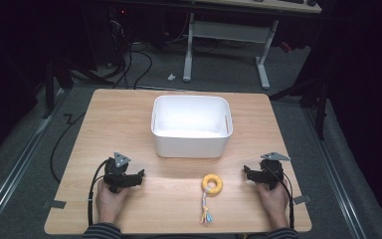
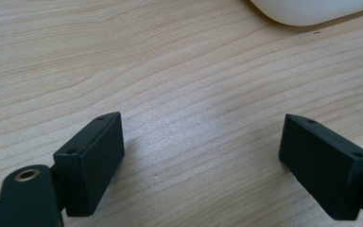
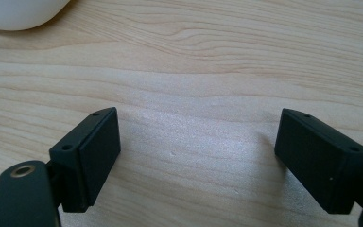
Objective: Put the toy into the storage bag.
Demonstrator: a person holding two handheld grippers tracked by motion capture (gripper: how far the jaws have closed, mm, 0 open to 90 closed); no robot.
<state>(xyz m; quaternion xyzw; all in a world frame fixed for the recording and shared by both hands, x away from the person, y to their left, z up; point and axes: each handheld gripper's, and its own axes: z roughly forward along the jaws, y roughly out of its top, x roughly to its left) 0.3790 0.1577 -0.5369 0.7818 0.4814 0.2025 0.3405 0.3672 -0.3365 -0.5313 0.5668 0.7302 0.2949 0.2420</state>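
- Right gripper (image 1: pixel 247 174) sits near the tabletop's right edge, toward the near side, jaws spread wide with nothing but bare wood between them, as the right gripper view shows.
- Left gripper (image 1: pixel 138 178) mirrors it near the left edge, also wide open and empty; the left gripper view shows bare wood grain between the jaws.
- Yellow ring toy (image 1: pixel 212 183) with a rope tail lies flat on the table (image 1: pixel 129 109) between the two grippers, closer to the right one, toward the near edge. Tail runs back toward the near edge.
- White bin (image 1: pixel 191 144) stands at the middle of the tabletop, toward the far edge, open top, looks empty. Its corner shows at the top of both gripper views.
- Judged step: pick up the ring, likely for the bin. Right gripper is the natural choice, being closer.
- To do it well: come in over the ring, straddle one side of the band with one jaw through the hole, not across the whole ring.
- Go low enough that the jaws bite the band's full thickness; the fabric looks soft and may slip.
- Lift high so the dangling tail clears the bin's rim.
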